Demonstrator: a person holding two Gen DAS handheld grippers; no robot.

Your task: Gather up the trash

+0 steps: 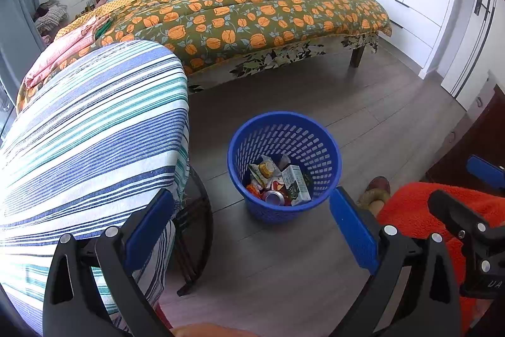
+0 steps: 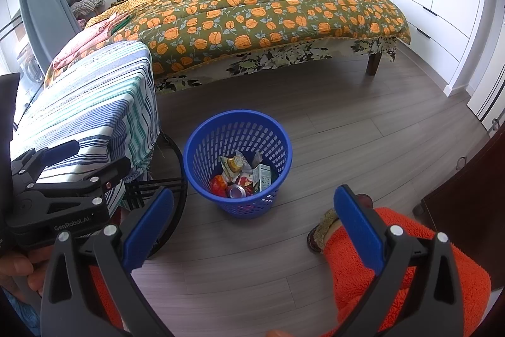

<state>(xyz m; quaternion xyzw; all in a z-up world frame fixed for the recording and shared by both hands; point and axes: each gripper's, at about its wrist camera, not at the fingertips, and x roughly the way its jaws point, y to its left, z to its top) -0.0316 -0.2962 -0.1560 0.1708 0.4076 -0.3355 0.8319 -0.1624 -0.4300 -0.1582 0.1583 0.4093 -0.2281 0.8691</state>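
Bedroom, grey wood floor (image 2: pixel 347 128), bed (image 2: pixel 268 8) with orange-flower quilt at 12 o'clock, striped cloth (image 1: pixel 94 131) over a table at 9. Left gripper (image 1: pixel 252 226) spread wide, empty, touching nothing. Right gripper (image 2: pixel 252 223) likewise wide apart, empty. Blue mesh basket (image 2: pixel 277 147) stands on the floor centre, holding a can (image 2: pixel 236 191), carton (image 2: pixel 262 176), wrappers (image 2: pixel 232 165).

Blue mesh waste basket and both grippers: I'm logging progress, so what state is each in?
Blue plastic mesh waste basket: upright on the floor, holding trash.
Silver drink can: inside the basket.
White and green carton: inside the basket.
Left gripper: open, empty.
Right gripper: open, empty.
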